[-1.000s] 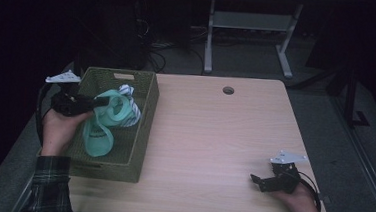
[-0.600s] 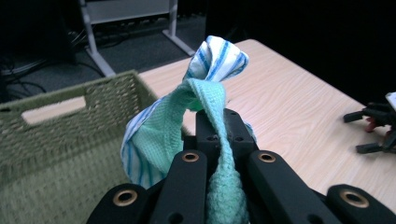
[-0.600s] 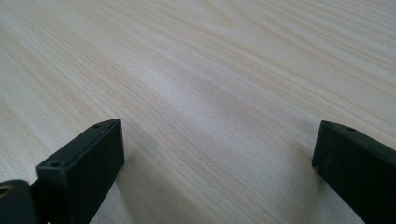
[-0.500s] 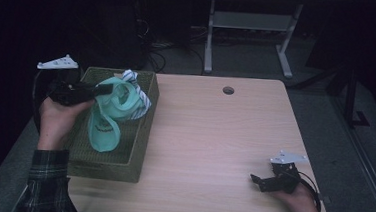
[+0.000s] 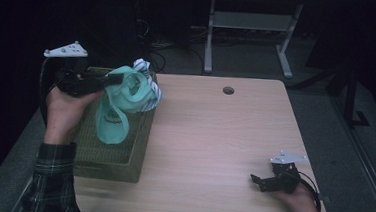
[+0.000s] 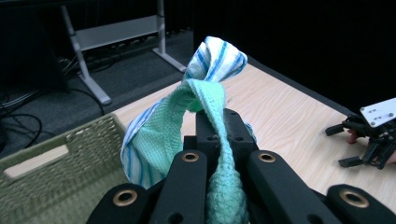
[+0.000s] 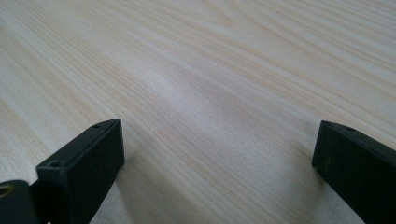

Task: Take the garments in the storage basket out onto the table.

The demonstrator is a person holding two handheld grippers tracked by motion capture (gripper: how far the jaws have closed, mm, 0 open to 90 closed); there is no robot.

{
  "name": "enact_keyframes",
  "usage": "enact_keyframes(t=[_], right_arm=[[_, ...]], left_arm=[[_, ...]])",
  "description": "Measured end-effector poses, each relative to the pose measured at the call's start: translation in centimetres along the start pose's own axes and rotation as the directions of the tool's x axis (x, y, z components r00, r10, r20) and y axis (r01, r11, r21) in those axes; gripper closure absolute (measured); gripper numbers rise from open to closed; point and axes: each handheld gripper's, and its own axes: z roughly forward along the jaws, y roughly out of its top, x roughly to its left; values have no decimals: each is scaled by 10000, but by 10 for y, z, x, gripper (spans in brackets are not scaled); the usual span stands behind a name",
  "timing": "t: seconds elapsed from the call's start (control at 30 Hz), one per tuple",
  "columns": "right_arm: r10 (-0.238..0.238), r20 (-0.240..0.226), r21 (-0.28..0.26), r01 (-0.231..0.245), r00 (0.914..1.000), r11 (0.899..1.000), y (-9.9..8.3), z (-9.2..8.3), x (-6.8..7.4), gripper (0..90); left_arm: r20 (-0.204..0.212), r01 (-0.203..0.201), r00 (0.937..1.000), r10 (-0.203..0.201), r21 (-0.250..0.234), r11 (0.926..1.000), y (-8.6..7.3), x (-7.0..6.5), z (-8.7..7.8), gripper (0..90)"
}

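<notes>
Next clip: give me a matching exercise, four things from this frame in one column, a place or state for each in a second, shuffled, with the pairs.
Things:
1. left hand-held gripper
2. right hand-held gripper
3. basket
4. cloth

States or places:
A. jaws open, nothing between them
B. on the table's left edge
C. hanging above the basket, mint green with a blue-striped part
D. shut on fabric

Pairs: 1-D, 2-A, 3-B, 4-C

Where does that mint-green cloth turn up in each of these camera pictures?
High view: green cloth hangs from the left gripper above the basket, upper left.
Left gripper view: centre, clamped between the jaws.
Right gripper view: not in it.
Shared landmark: the wooden table.
</notes>
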Motion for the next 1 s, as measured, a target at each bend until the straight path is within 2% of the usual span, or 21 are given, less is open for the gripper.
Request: enact_keyframes(t=[0.5,0.77,1.0], right_arm=[[2,-1,2,-2,10000,10000,0,0,0,18],[0,1,2,0,10000,10000,0,0,0,18],[1,0,2,-1,10000,10000,0,0,0,18]], left_arm=[[822,-325,9961,333,-106,9994,15,-25,30,871],[1300,-487,9903,493,-78,9988,18,-42,51,871],[1742,-492,9834,504,-111,9987,14,-55,69,871]])
